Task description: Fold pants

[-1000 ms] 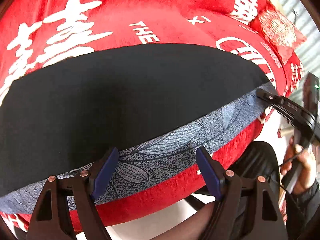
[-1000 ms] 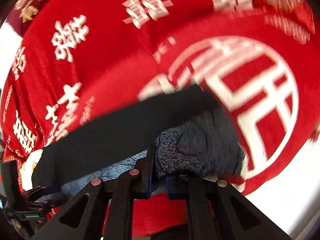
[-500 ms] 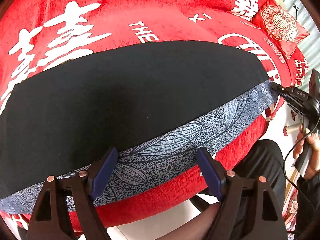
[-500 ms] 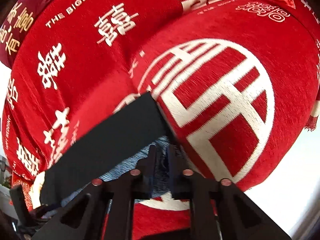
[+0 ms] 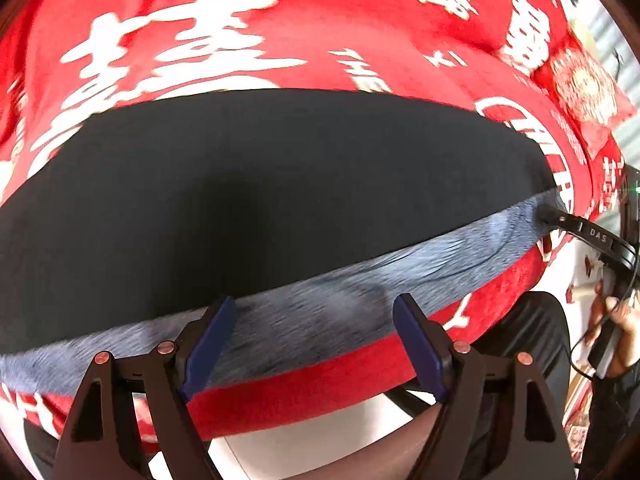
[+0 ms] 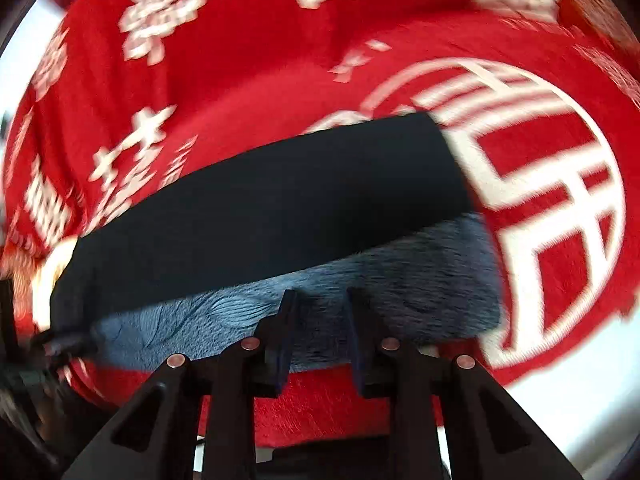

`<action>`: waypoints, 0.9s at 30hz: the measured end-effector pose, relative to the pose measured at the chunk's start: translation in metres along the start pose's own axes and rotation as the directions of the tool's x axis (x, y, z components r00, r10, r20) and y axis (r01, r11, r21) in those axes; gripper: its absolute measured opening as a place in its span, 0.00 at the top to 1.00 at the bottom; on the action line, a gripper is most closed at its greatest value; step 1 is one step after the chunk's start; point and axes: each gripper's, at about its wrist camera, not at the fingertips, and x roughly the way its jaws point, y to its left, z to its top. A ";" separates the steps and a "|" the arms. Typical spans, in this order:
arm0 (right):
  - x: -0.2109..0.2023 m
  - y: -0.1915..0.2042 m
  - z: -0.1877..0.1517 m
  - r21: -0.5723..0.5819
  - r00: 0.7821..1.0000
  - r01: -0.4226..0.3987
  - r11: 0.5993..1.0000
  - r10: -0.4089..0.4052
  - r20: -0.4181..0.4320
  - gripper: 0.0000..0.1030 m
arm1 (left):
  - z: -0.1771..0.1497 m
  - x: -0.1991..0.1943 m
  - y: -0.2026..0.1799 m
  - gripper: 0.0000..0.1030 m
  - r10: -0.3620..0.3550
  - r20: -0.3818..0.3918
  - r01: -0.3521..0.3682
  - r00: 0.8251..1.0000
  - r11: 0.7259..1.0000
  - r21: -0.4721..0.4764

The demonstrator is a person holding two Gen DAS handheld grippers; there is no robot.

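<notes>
1. The left gripper (image 5: 312, 344) has its blue-padded jaws wide apart and empty, just above the near edge of the cloth.
2. The right gripper (image 6: 320, 328) has its jaws only narrowly apart; they hold nothing that I can see, though blur makes this uncertain.
3. Directly ahead of both lie the black pants with a grey-blue leaf-patterned inner side (image 5: 280, 184), flat on the red plush cover with white characters (image 5: 240, 20).
4. The long axis of the pants runs left to right, across both pairs of fingers.
5. The patterned strip (image 6: 280, 312) is the nearest edge; in my judgement each gripper is equally close to its own end.
</notes>
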 end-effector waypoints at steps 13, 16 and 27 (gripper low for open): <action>0.007 0.291 0.034 -0.584 0.953 -0.268 0.766 0.301 -0.041 0.10 | -0.037 -0.023 0.090 0.19 0.055 0.052 -0.045 0.997 0.982 -0.183; 0.035 0.368 0.034 -0.647 0.940 -0.325 0.690 0.311 -0.140 0.10 | -0.036 -0.037 0.102 0.19 0.088 0.089 -0.070 0.992 0.980 -0.186; 0.118 0.475 0.036 -0.839 0.995 0.028 0.543 -0.099 -0.031 0.05 | -0.017 -0.022 0.160 0.13 0.204 0.033 -0.190 0.978 0.952 -0.240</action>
